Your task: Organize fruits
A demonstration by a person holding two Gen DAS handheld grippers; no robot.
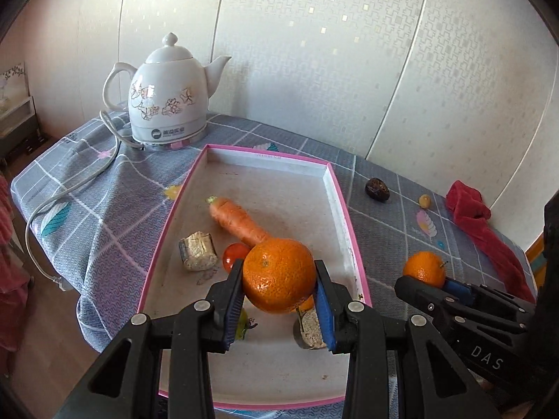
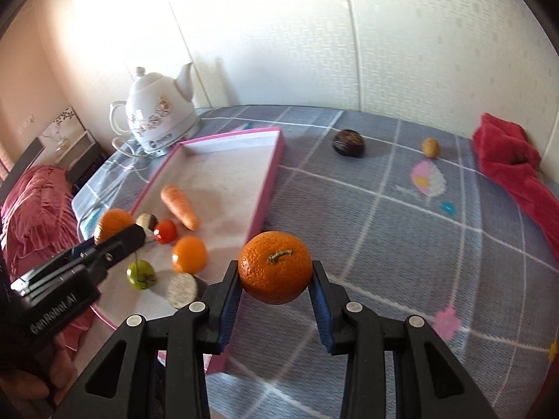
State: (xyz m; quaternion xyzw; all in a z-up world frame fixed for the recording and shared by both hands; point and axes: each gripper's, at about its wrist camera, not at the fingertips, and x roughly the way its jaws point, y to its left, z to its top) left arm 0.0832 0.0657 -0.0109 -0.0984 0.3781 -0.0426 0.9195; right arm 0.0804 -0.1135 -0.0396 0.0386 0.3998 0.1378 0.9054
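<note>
My left gripper is shut on a large orange and holds it above the pink-rimmed tray. In the tray lie a carrot, a red tomato and two pale cut chunks. My right gripper is shut on another orange with a stem, above the cloth just right of the tray. The right wrist view also shows a small orange fruit and a green fruit in the tray. The left gripper with its orange shows there too.
A white floral kettle with a cord stands behind the tray. A dark fruit, a small yellow fruit and a red cloth lie on the grey checked tablecloth to the right. The table edge drops off at left.
</note>
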